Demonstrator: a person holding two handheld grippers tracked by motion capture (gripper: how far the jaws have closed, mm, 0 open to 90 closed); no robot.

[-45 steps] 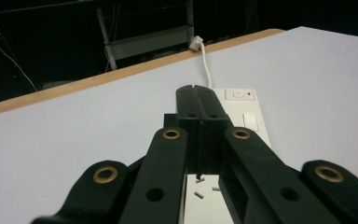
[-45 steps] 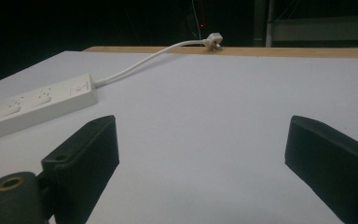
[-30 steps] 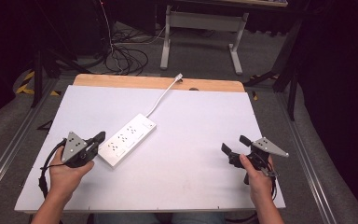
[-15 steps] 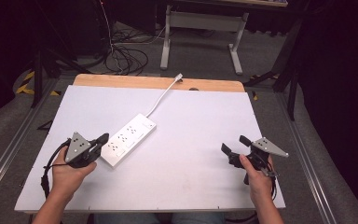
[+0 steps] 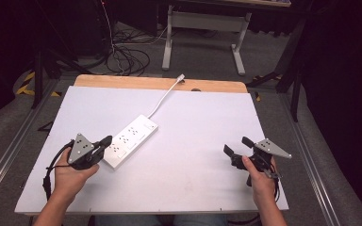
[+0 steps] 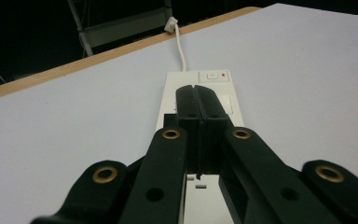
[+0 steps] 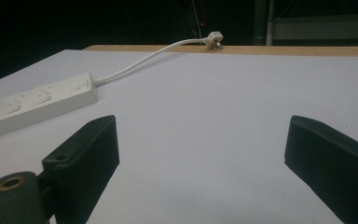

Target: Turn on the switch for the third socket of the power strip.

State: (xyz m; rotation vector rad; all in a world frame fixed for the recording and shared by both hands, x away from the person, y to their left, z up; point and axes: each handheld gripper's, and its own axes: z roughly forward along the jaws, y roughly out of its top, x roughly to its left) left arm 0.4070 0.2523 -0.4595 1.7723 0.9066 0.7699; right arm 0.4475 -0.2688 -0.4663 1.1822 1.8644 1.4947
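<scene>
Left gripper (image 5: 104,141) is clenched empty over the near end of the strip (image 5: 130,140), probably to press it; right gripper (image 5: 236,146) waits gaping, well apart.

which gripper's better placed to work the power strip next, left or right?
Probably left. The left gripper, jaws shut, sits at the near end of the power strip. The right gripper, open, is far across the table.

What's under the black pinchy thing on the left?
The white power strip lies under the left gripper, whose jaws are shut together over it. Its switch and cord show beyond the tips. The sockets right beneath the jaws are covered.
</scene>
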